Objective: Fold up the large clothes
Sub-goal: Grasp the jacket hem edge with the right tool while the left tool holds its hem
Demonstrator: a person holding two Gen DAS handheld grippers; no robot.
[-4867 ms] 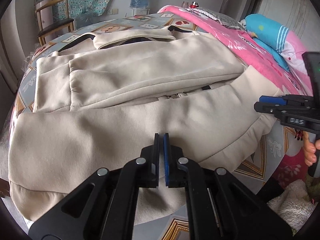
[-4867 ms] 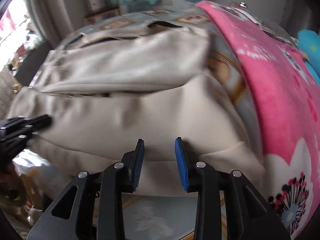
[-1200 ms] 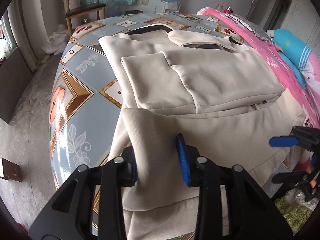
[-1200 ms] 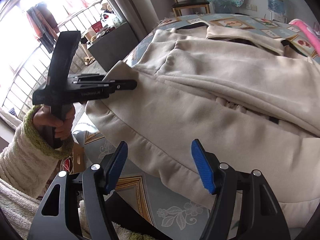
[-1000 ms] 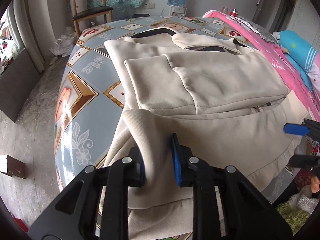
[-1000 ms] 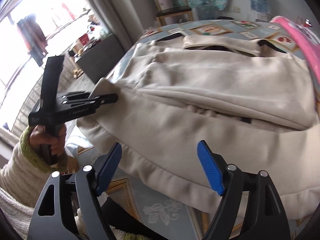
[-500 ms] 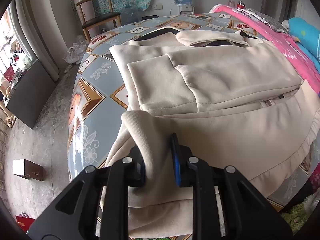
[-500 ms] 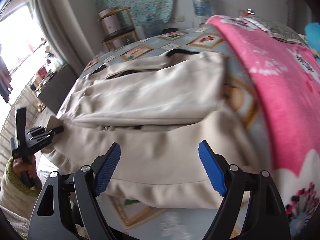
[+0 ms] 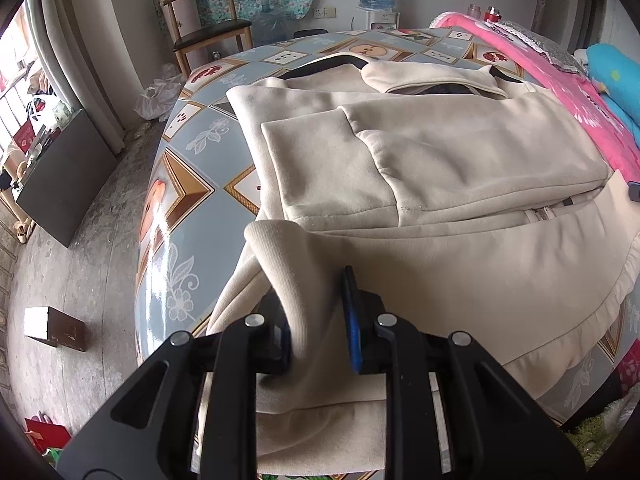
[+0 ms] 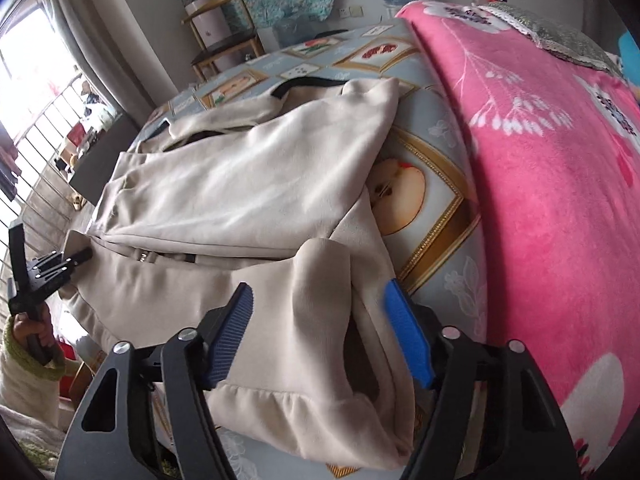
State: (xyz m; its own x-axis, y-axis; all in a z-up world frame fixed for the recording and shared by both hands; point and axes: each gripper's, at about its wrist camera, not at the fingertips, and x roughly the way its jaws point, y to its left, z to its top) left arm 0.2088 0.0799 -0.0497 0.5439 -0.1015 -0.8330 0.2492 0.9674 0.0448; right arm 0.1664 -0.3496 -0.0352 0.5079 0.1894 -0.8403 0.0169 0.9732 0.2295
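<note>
The beige jacket (image 9: 460,264) hem corner is clamped between the left gripper (image 9: 316,312) pads. The right gripper (image 10: 320,332), repositioned to the opposite corner, is closing around a raised fold; lifting both corners seems next.

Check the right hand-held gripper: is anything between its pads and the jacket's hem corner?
Nothing visible. A raised fold of the beige jacket already sits between the jaws of the right hand-held gripper, which are closing, with only air at each blue pad. The pink blanket lies off to the side.
</note>
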